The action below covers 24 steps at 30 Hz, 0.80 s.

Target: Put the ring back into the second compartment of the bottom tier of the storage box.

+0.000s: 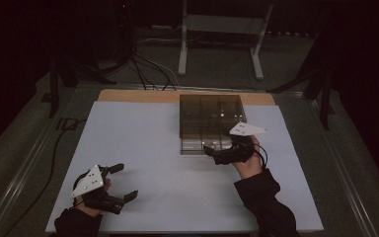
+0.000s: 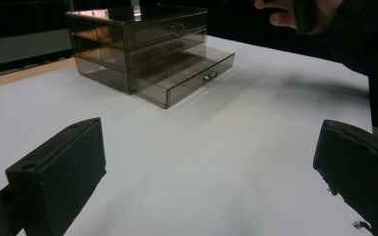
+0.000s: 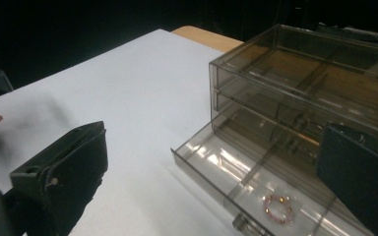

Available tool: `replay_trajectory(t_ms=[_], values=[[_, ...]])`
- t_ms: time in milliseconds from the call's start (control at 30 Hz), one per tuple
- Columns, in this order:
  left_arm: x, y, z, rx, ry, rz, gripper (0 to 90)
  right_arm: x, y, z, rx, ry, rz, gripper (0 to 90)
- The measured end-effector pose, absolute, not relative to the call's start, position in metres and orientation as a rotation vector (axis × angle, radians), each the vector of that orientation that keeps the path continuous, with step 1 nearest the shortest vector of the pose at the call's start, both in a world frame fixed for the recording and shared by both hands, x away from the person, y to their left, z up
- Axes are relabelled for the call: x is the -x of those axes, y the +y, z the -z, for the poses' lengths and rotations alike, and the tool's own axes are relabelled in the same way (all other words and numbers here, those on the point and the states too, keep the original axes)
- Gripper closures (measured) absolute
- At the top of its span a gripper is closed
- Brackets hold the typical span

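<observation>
Dim lab or recording studio, white-topped table (image 1: 143, 148), floor cables (image 1: 148, 69), metal stand (image 1: 222, 29) behind

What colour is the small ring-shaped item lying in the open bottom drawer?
Pinkish-red with pale beads, the bracelet shows best in the right gripper view.

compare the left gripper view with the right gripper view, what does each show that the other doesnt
Left gripper view: the whole smoked clear drawer unit from farther off, with three drawer knobs, the bottom drawer's knob included, and the left gripper with its jaws wide apart.

Right gripper view: a close look into the pulled-out bottom drawer, where a small pink beaded bracelet lies in a compartment, plus the right gripper, also open.

Both: the white table top, the drawer unit with its bottom drawer open, and a part of the person's other hand.
</observation>
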<state>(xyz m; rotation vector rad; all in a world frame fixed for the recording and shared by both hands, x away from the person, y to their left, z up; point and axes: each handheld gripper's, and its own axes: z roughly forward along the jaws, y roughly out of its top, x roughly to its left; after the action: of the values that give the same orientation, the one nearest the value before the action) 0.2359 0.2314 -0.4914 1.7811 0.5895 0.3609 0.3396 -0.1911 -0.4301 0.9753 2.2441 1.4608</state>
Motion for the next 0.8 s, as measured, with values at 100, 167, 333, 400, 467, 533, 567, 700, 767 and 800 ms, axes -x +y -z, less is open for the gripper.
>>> replay_trajectory(t_ms=[100,167,333,400,467,533,567,700,767,800], values=[[-0.236,0.231,0.491,-1.780,0.587,-0.359,0.5,-0.336,-0.197,0.433,-0.971,2.237,-1.477,0.0],[-0.237,0.231,0.491,-1.782,0.585,-0.358,0.5,-0.333,-0.202,0.437,-0.976,2.236,-1.482,0.0],[-0.238,0.231,0.492,-1.782,0.589,-0.350,0.5,-0.325,-0.212,0.450,-0.989,2.227,-1.488,0.0],[-0.238,0.231,0.492,-1.782,0.587,-0.351,0.5,-0.322,-0.217,0.455,-0.972,2.237,-1.508,0.0],[-0.238,0.230,0.491,-1.782,0.588,-0.351,0.5,-0.318,-0.222,0.459,-0.975,2.241,-1.512,0.0],[-0.238,0.230,0.491,-1.782,0.588,-0.349,0.5,-0.314,-0.227,0.462,-0.975,2.224,-1.514,0.0],[-0.239,0.230,0.491,-1.783,0.590,-0.350,0.4,-0.312,-0.229,0.463,-0.980,2.220,-1.509,0.0],[-0.239,0.229,0.492,-1.787,0.589,-0.349,0.5,-0.305,-0.239,0.466,-0.981,2.191,-1.501,0.0],[-0.238,0.229,0.492,-1.788,0.589,-0.348,0.5,-0.302,-0.245,0.467,-0.987,2.179,-1.500,0.0],[-0.239,0.229,0.492,-1.789,0.590,-0.348,0.5,-0.301,-0.248,0.468,-0.994,2.179,-1.506,0.0]])
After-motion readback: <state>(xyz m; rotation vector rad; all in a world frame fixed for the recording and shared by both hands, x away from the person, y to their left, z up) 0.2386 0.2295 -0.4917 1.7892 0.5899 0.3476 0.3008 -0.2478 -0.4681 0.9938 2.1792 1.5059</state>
